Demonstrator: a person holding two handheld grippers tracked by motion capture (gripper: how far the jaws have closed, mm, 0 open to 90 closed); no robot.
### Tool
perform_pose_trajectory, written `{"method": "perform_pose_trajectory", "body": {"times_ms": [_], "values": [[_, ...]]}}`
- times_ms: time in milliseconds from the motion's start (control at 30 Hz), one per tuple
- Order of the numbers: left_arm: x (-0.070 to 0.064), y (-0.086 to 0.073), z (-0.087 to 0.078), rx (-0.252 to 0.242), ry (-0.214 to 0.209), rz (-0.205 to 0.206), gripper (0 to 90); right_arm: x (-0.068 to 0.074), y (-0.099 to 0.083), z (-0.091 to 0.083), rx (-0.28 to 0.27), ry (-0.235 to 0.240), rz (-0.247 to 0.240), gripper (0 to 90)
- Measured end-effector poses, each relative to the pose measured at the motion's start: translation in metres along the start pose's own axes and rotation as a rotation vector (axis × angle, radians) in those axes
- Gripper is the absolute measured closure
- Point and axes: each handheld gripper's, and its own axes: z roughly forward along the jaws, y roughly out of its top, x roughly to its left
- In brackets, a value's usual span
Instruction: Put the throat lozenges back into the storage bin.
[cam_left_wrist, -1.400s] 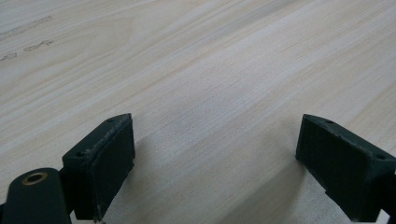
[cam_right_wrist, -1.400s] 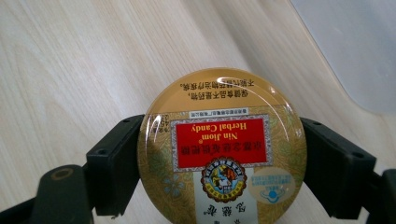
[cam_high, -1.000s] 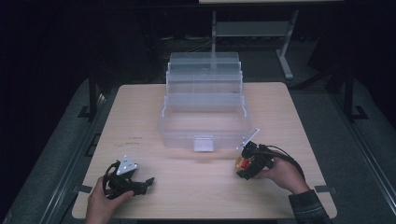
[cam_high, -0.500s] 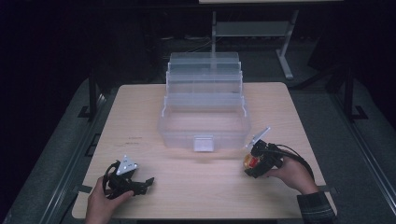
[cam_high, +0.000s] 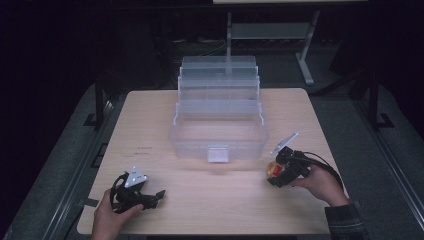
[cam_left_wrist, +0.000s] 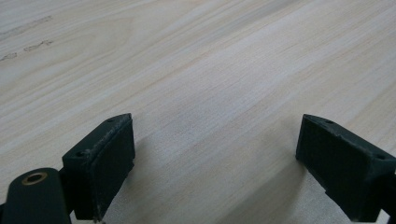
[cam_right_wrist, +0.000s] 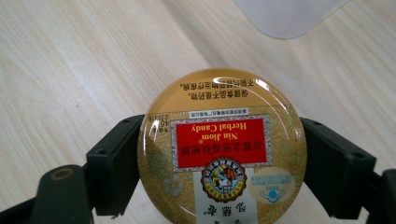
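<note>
Two hand-held grippers, one tin, one clear box on one desk (cam_high: 150, 125). Right hand-held gripper (cam_high: 278, 172) sits near the desk's right front, just off the front-right corner of the clear plastic tiered organizer box (cam_high: 218, 115), apart from it; its grey plate tilts up toward the box. It's pinching a round gold herbal candy tin (cam_right_wrist: 222, 149), jaws pressed on opp. sides of the rim, left and right in the right gripper view. The tin is a flat disc, so no real long axis; lid face is turned toward the gripper's camera, red "Nin Jiom Herbal Candy" label reads upside down there, i.e. top of the print points back toward the gripper's body. In the high view the tin (cam_high: 273, 170) shows as a small gold/red spot at the gripper's tip, low over the desk; can't tell whether it touches the wood. A rounded clear plastic corner of the box (cam_right_wrist: 289, 16) shows beyond the tin at top of the right gripper view. Left hand-held gripper (cam_high: 159, 194) lies at the desk's left front, held by the person's left hand (cam_high: 107, 220), jaws spread wide w/ nothing between, bare light wood under them in the left gripper view, pointing roughly toward the desk's middle. The box stands at desk centre, three stepped tiers opened toward the back, a white latch at its front.
</note>
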Motion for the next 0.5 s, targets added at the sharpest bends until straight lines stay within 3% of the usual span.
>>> {"method": "perform_pose_trajectory", "body": {"times_ms": [500], "values": [[0.0,0.0,0.0,0.0,0.0,0.0,10.8,-0.01,0.013,-0.021,-0.03,-0.026,0.013,19.8]]}}
